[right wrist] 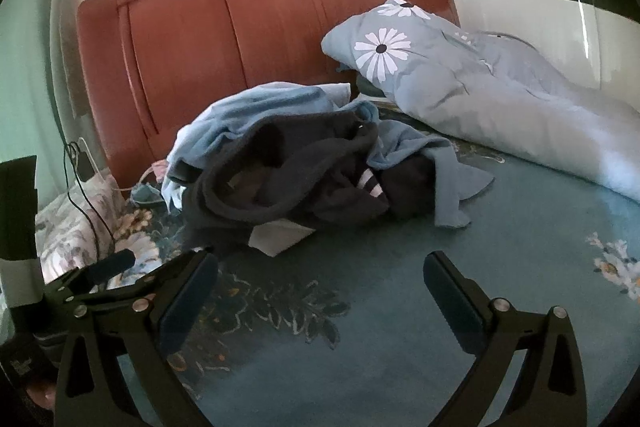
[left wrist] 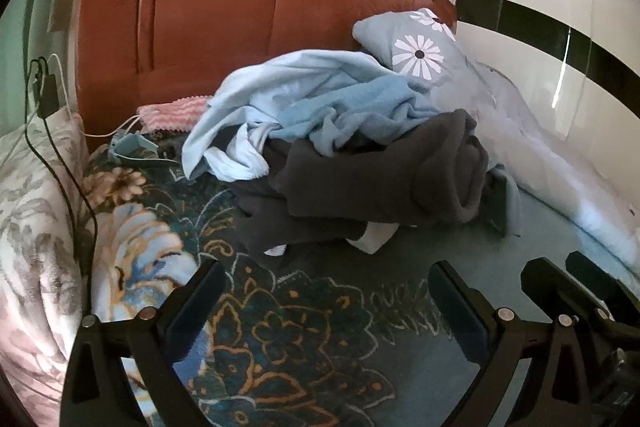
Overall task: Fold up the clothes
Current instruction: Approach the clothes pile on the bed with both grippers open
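A heap of clothes lies on the bed near the headboard. A dark grey garment is in front, with light blue garments over and behind it, and a white piece sticks out at the bottom. My left gripper is open and empty, low over the bedspread just short of the heap. My right gripper is open and empty, also just short of the heap. The right gripper shows at the left wrist view's right edge.
The bed has a teal floral bedspread. A red-brown headboard stands behind. A blue daisy-print quilt lies at the right. A floral pillow, black charger cables and a pink striped cloth lie at the left.
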Tool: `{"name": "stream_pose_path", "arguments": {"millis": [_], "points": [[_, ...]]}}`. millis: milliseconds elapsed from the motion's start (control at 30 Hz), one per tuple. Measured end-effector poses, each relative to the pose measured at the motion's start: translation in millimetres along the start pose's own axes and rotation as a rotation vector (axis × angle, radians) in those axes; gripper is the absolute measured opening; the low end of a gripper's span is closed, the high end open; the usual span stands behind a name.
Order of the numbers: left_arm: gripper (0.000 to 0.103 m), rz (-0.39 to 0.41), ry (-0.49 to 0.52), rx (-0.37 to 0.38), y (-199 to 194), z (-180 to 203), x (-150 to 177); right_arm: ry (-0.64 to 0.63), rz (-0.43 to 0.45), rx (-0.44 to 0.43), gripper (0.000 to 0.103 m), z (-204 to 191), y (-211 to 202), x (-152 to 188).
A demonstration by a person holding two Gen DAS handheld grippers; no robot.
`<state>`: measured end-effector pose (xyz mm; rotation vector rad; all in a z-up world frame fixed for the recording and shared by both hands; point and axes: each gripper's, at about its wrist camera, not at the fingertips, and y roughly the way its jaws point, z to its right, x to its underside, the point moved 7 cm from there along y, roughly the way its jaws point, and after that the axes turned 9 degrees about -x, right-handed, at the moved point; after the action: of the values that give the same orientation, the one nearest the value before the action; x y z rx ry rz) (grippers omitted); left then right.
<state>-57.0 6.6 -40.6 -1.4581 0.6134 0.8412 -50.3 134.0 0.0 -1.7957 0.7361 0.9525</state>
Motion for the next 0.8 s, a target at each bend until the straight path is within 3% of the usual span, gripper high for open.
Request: {"name": "stream_pose_path", "arguments": {"millis": [133, 267, 467, 800], "points": [[0.103, 0.049, 0.000, -0.016, -6, 2, -3, -0.022, -0.008, -0.004, 0.103, -7, 3, -1], [0.103, 0.083, -0.010, -0.034, -13, -5, -5, -0.049, 0.041, -0.015, 0.103, -21, -1, -9], [0.103, 0.124, -0.002, -0.056, -19, -5, -7, -0.009, 0.050, -0.055, 0.103, -10, -3, -4], [0.103, 0.184, -0.004, -0.057, -28, -6, -11, -0.053, 0.108, -0.030, 0.103, -15, -14, -8]]}}
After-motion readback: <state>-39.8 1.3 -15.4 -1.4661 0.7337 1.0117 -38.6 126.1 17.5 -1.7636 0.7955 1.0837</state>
